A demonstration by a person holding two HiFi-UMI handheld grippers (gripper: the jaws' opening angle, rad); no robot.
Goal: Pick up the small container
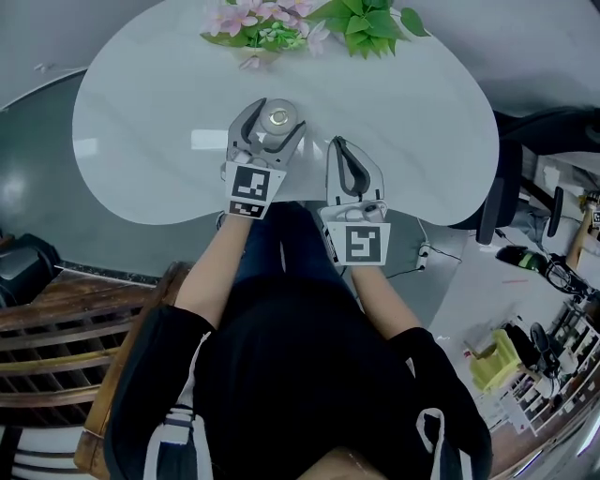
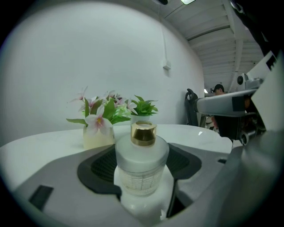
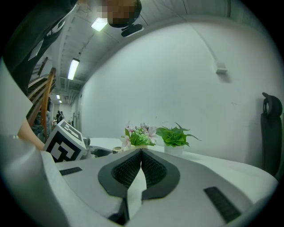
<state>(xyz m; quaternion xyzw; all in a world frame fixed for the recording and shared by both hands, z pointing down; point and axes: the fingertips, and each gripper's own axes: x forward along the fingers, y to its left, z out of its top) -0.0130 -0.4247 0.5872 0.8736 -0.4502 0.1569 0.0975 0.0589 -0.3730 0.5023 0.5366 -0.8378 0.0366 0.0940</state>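
White tabletop (image 1: 150, 112), rounded in outline, carrying everything shown. My left hand-held gripper (image 1: 276, 123) lies low over its near middle, jaws spread and curving round either side of the task's thing; in the left gripper view the black pads stand wider than what sits between them, so I judge it bracketed rather than pinched. My right hand-held gripper (image 1: 337, 145) rests just to the right, near the tabletop's near edge, jaws pressed together with nothing between them. Pink flowers (image 1: 253, 21) and a green plant (image 1: 366, 19) stand side by side at the far edge, well apart from both tools. The small container (image 2: 142, 164), a frosted jar, stands upright on the tabletop between the left jaws, toward the centre, topped by a gold cap (image 2: 143, 133).

Step in hand, as I judge it: the approach is complete and the grasp is not yet made. The next move calls for closing the left jaws evenly on the jar's body, below the cap, then lifting straight up so that it does not tilt or slip.
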